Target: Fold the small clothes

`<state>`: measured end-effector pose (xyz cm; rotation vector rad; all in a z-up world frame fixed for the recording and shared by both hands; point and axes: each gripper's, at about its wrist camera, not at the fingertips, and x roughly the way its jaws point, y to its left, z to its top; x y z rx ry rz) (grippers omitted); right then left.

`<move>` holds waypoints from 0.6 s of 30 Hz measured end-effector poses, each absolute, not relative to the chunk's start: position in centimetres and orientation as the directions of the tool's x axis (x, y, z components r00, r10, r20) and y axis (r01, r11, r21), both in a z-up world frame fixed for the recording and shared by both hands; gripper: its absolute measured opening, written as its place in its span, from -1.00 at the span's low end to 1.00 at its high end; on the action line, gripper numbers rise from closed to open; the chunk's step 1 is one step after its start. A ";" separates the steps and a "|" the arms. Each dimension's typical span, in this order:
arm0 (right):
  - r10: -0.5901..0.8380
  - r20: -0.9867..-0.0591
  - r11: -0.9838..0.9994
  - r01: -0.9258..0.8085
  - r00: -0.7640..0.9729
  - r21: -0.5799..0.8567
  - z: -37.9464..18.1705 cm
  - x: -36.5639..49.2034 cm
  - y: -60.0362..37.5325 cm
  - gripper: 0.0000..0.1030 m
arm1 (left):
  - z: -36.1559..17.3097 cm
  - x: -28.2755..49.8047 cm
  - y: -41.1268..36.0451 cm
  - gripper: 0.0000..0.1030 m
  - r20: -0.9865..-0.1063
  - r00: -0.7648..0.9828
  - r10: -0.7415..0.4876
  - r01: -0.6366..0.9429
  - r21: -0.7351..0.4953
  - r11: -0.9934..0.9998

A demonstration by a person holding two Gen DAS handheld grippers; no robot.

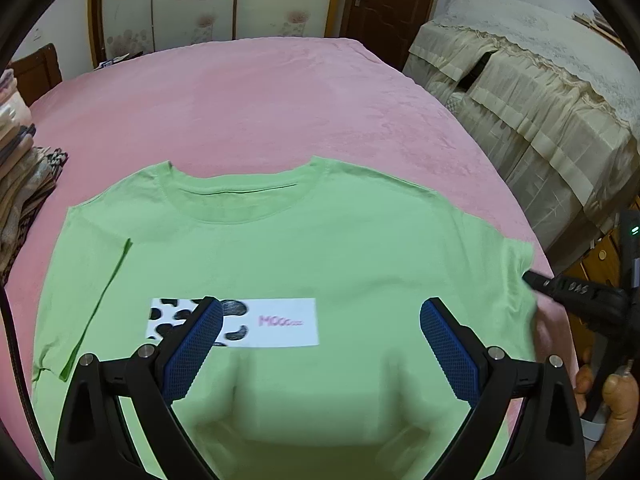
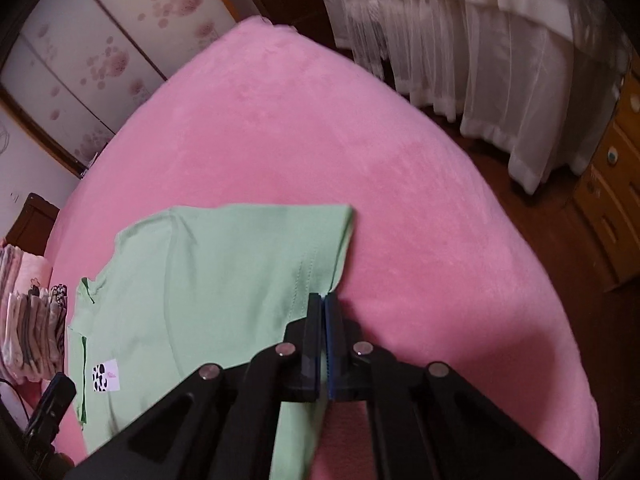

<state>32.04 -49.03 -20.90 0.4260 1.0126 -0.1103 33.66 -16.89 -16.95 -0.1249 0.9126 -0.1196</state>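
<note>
Starting at the far left, we see a stack of folded patterned cloths (image 1: 18, 160) piled at the edge of the pink bed cover (image 1: 248, 104), and it shows again low on the left of the right wrist view; we find no box, basket or other container holding anything in either view. Next to the stack, the light green T-shirt (image 1: 280, 248) lies spread flat on the bed cover, front up, neckline away from us, with the sleeve on the left folded in over the body. A white rectangle printed with black blotches and pink lettering (image 1: 272, 322) sits across its chest. Our left gripper (image 1: 320, 320) hangs over the lower half of the shirt with its blue-padded fingers (image 1: 192, 352) spread wide and nothing between them. Further right, at the shirt's side edge near the other sleeve, our right gripper (image 2: 322, 300) is clenched: from its own camera the two jaws meet with a sliver of the green hem pinched at their tips, and from the left wrist view its dark tip touches that same edge. A hand (image 1: 616, 396) grips its handle at the lower right. Beyond the bed on the right stands furniture draped in cream lace covers (image 1: 532, 92).
</note>
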 end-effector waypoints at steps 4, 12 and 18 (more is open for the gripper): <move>0.124 -0.799 0.945 0.176 0.589 0.277 -17.2 32.5 -44.1 -0.97 | -16.6 33.1 -15.2 0.91 -0.769 0.619 -0.158 0.029 -0.179 0.983; 0.237 -0.841 0.966 -0.025 0.486 0.258 -16.6 35.4 -33.8 -0.86 | -17.1 33.0 -11.6 0.91 -0.784 0.603 -0.147 -0.030 -0.206 0.978; 0.199 -0.827 0.969 0.019 0.525 0.245 -15.7 33.7 -36.1 -0.54 | -17.7 33.1 -9.2 0.91 -0.789 0.599 -0.138 -0.071 -0.224 0.972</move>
